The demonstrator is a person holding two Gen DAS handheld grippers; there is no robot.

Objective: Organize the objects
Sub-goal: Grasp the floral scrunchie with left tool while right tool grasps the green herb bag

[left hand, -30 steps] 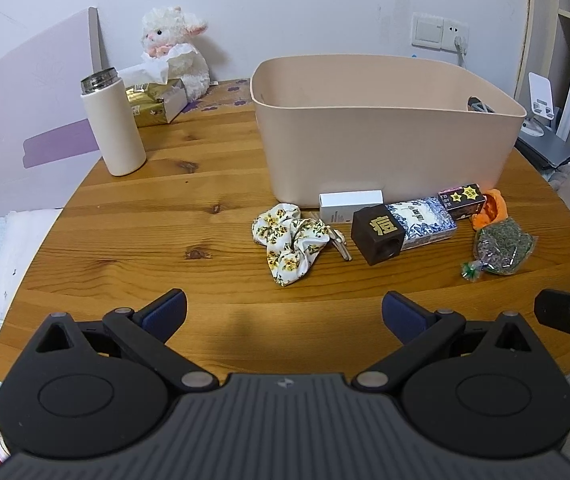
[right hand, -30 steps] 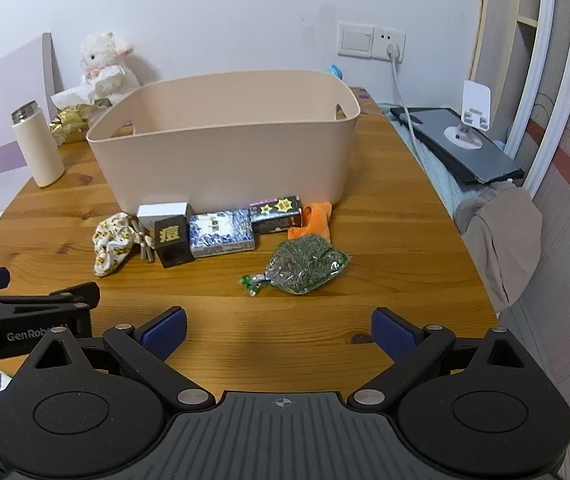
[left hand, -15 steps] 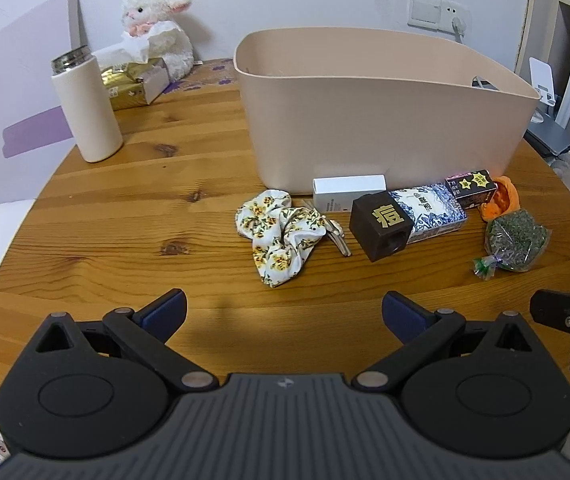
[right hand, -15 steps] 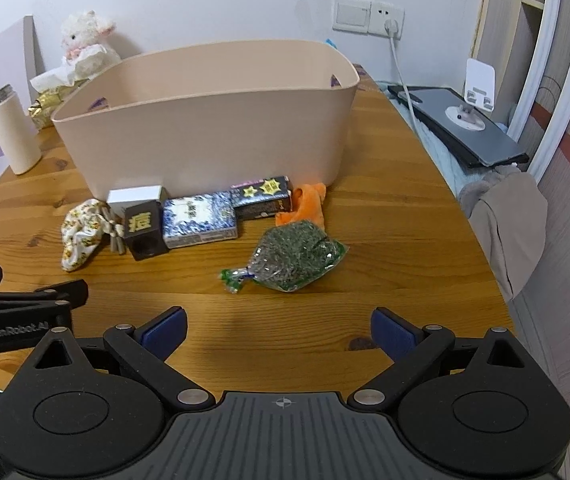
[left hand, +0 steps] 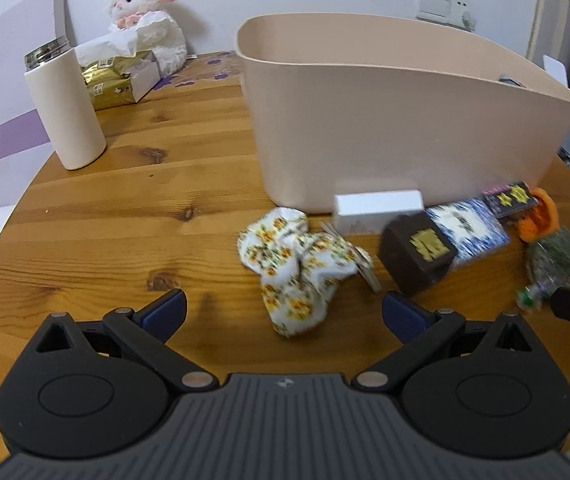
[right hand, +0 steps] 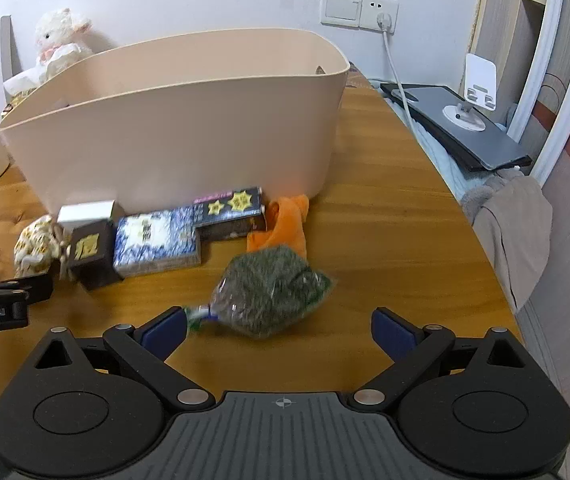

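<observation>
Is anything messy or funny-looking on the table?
Nothing is spilled or broken. The flowery cloth lies crumpled by the beige tub, and the small boxes beside it sit crooked, not lined up. A bag of green dried leaves lies on its side.

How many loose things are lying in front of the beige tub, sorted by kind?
Boxes: 4: white, dark brown, blue-patterned, black starred
Fabric pieces: 2: floral, orange
Bags of dried greens: 1
Total: 7

Small items (right hand: 157, 240) beside beige bin (right hand: 189, 120)
</observation>
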